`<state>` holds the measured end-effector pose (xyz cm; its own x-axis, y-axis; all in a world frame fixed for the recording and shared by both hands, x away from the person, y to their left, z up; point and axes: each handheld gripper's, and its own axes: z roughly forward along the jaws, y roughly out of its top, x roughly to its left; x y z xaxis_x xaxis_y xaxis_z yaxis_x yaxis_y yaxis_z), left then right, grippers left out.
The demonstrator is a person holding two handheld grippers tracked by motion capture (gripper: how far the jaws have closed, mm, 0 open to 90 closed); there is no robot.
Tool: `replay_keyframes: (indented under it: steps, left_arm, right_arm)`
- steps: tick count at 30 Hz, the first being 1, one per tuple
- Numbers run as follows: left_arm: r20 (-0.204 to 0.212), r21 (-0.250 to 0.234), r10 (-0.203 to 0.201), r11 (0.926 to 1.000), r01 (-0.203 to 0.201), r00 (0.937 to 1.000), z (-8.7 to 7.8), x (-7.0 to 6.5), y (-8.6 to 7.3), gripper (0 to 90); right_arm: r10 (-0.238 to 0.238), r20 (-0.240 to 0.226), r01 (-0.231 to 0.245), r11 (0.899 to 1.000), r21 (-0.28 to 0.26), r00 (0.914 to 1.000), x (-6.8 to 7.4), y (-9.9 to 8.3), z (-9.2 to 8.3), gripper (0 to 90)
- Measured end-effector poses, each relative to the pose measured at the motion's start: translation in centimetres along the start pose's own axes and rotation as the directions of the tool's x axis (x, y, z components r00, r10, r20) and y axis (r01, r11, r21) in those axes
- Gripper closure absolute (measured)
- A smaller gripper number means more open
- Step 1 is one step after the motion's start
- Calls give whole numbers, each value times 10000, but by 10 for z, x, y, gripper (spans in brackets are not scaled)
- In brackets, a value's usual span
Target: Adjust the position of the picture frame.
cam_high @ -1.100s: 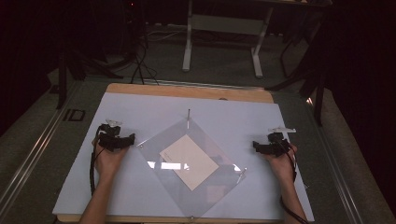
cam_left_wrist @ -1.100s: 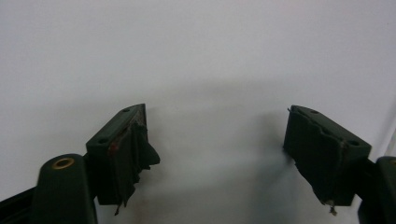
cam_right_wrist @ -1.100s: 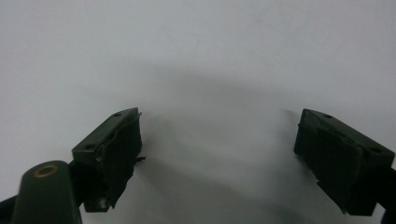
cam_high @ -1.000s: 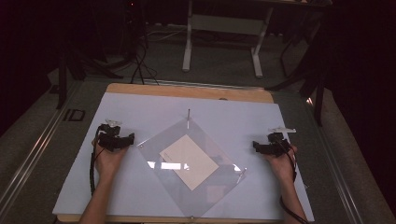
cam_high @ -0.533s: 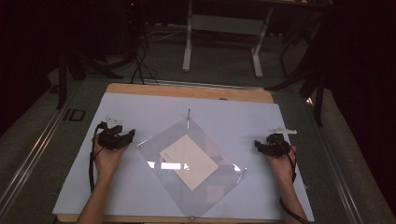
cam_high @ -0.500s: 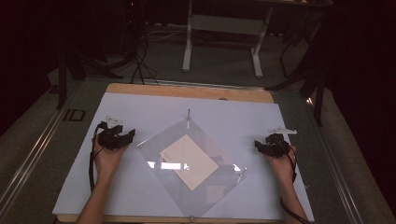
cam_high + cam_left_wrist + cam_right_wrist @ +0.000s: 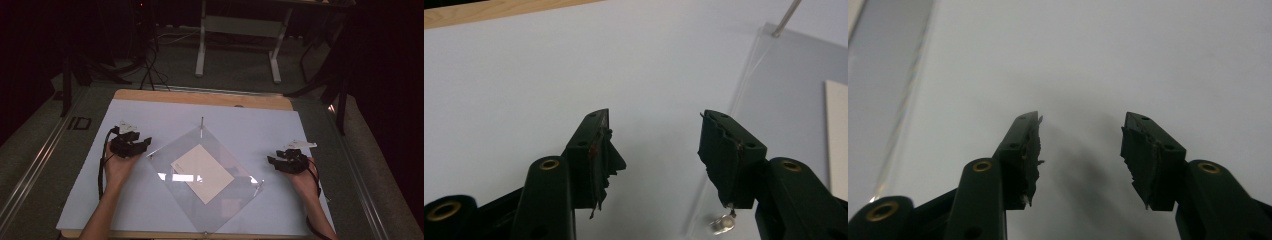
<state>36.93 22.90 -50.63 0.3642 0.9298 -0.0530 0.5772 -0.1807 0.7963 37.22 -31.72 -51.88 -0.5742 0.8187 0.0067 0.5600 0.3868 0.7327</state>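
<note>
Both grippers narrowing, empty, apart – left gripper (image 7: 145, 143); right gripper (image 7: 270, 161); clear sheet (image 7: 235, 200) edge cropped.

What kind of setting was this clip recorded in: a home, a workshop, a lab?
Most likely a lab or recording studio, not a home. A white sheet covers a wooden table under bright light while the room around is dark, cables trail over the carpeted floor, and a bare white desk frame stands behind.

One clear square acrylic sheet (image 7: 210, 175), one cream rectangular paper card (image 7: 202, 172), two black handheld grippers, left (image 7: 142, 146), right (image 7: 272, 161), one white tabletop mat (image 7: 260, 130)
</note>
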Motion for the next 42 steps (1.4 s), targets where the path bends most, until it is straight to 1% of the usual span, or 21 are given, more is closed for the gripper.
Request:
replay_keyframes:
  steps: [3, 6, 9, 13, 16, 22, 26, 30, 32, 36, 39, 40, 42]
  left_arm:
    - [-14, -37, -2, 10000, 2, 10000, 1, -1, 2, 453]
    - [-9, 19, 55, 10000, -55, 10000, 3, -2, 2, 457]
    - [64, 49, 66, 10000, -66, 10000, 4, -3, 2, 465]
    - [64, 63, 131, 9999, -131, 9999, 7, -5, 3, 468]
    - [114, 104, 171, 9998, -173, 9998, 8, -7, 3, 467]
    - [138, 122, 293, 9995, -295, 9995, 11, -10, 6, 466]
    - [197, 78, 200, 9998, -202, 9996, 13, -12, 6, 464]
    - [264, 77, 218, 9997, -220, 9994, 14, -14, 6, 464]
    - [279, 62, 229, 9997, -231, 9993, 15, -15, 7, 464]
    - [347, 41, 249, 9997, -250, 9991, 16, -17, 8, 465]
    - [376, 62, 294, 9995, -296, 9989, 16, -17, 10, 467]
    - [393, 45, 300, 9995, -302, 9988, 17, -18, 10, 474]
    - [433, -22, 313, 9995, -312, 9986, 17, -17, 11, 484]
  right_arm:
    - [-164, -310, 162, 9999, -48, 9994, 4, -2, -2, 498]
    - [-274, -468, 274, 9996, -12, 9985, 8, -5, -3, 516]
    - [-483, -650, 483, 9988, -27, 9967, 12, -7, -5, 529]
    - [-774, -836, 769, 9970, -92, 9935, 18, -9, -12, 541]
    - [-796, -1019, 780, 9968, -193, 9916, 22, -12, -16, 546]
    - [-959, -1180, 950, 9954, -130, 9884, 27, -19, -22, 562]
    - [-1010, -1317, 1009, 9949, -76, 9861, 29, -23, -23, 583]
    - [-1096, -1330, 1089, 9940, -125, 9850, 32, -27, -27, 602]
    - [-1172, -1391, 1157, 9931, -192, 9833, 34, -29, -29, 613]
    - [-1331, -1596, 1322, 9911, -162, 9782, 37, -33, -32, 632]
    - [-1349, -1678, 1335, 9909, -192, 9765, 38, -34, -32, 637]
    - [-1508, -1802, 1507, 9885, -146, 9720, 41, -36, -34, 661]
    - [-1647, -1867, 1646, 9862, -159, 9685, 43, -37, -36, 684]
